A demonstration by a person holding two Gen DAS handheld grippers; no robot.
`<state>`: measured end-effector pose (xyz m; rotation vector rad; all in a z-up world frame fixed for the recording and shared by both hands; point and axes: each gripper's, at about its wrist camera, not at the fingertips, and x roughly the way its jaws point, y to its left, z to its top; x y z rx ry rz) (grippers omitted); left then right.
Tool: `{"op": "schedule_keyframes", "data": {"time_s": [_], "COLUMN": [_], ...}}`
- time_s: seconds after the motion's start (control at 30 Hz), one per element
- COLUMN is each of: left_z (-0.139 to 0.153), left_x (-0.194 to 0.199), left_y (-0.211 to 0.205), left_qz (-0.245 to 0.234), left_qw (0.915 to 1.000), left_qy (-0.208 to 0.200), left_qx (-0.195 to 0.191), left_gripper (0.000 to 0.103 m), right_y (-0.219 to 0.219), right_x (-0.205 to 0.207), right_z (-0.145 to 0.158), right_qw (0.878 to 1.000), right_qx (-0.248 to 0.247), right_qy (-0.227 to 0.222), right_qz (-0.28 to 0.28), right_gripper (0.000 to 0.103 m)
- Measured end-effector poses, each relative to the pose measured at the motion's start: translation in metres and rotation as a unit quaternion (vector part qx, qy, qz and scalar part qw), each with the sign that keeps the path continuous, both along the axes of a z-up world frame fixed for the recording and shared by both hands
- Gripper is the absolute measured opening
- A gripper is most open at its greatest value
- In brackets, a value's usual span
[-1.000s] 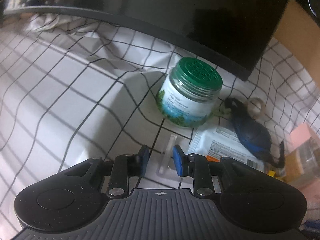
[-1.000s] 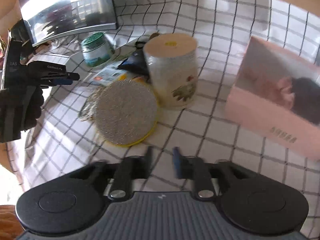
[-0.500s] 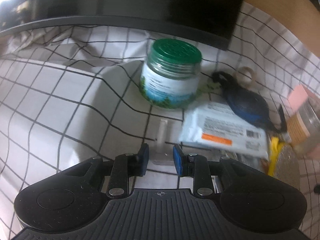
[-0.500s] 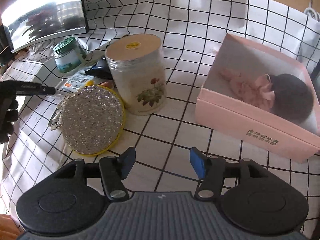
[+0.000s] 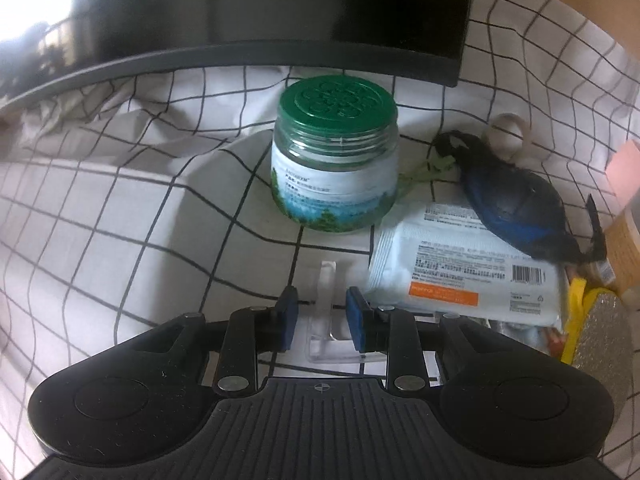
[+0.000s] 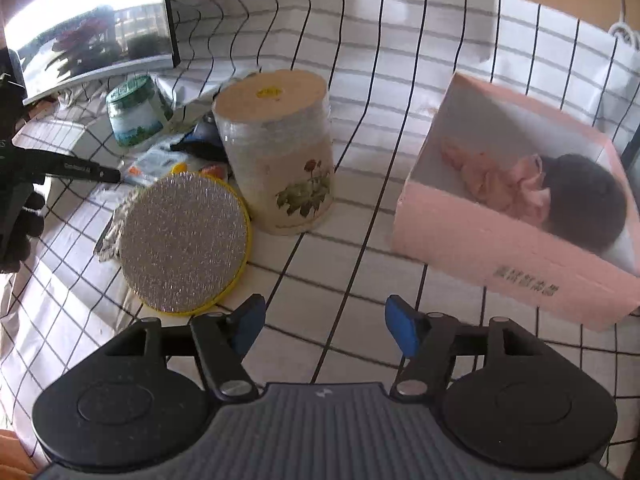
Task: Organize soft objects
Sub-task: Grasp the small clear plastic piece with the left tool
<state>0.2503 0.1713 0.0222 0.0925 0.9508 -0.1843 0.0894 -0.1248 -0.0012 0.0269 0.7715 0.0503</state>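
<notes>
A pink box (image 6: 516, 236) at the right holds a pink soft item (image 6: 496, 178) and a dark fluffy one (image 6: 584, 200). My right gripper (image 6: 322, 330) is open and empty, in front of the box and a round silver-and-yellow scouring pad (image 6: 184, 240). My left gripper (image 5: 322, 320) hovers with its jaws a small gap apart, empty, over a clear plastic hook (image 5: 330, 312). Beside it lie a white wipes pack (image 5: 464, 276) and a dark blue pouch (image 5: 516, 212). The left gripper also shows in the right wrist view (image 6: 108, 174).
A green-lidded jar (image 5: 336, 152) stands ahead of the left gripper, a dark monitor (image 5: 280, 12) behind it. A flowered cylindrical canister (image 6: 280, 152) stands between pad and box. A checked cloth (image 6: 360, 40) covers the table. A tape ring (image 5: 508, 128) lies behind the pouch.
My right gripper has opened wide and drawn closer to the pink box. My left gripper has swung right, bringing the wipes pack and pouch more into view.
</notes>
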Motion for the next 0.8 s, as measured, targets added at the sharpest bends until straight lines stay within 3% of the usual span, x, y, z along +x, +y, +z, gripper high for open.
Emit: {"op": "schedule_keyframes", "data": {"time_s": [0.07,0.13,0.3,0.47,0.8], "left_z": [-0.001,-0.002,-0.004,-0.002,0.004], "left_x": [-0.003,-0.009,-0.03,-0.062,-0.124], "left_y": [-0.001,-0.002,-0.004,0.002,0.021], "left_qz": [-0.007,-0.015,-0.025,-0.029,-0.004], "left_qw": [0.9999,0.9998,0.9994,0.999,0.9962], "left_qy": [-0.008,-0.014,-0.024,-0.019,-0.017], "left_qx": [0.007,0.005,0.0,-0.026,-0.085], "left_gripper": [0.029,0.016,0.015,0.014,0.014], "right_y": [0.0,0.002,0.014,0.03,0.043], "right_x": [-0.003,-0.005,-0.006,-0.004,0.009], "right_z": [0.003,0.005,0.012,0.018,0.014], "right_qw": [1.0,0.999,0.994,0.991,0.989], "right_qx": [-0.01,-0.03,-0.091,-0.07,-0.031], "right_qy": [-0.015,-0.026,-0.056,-0.067,-0.061], "right_qz": [0.0,0.007,0.038,0.09,0.133], "right_gripper": [0.071,0.071,0.071,0.081,0.082]}}
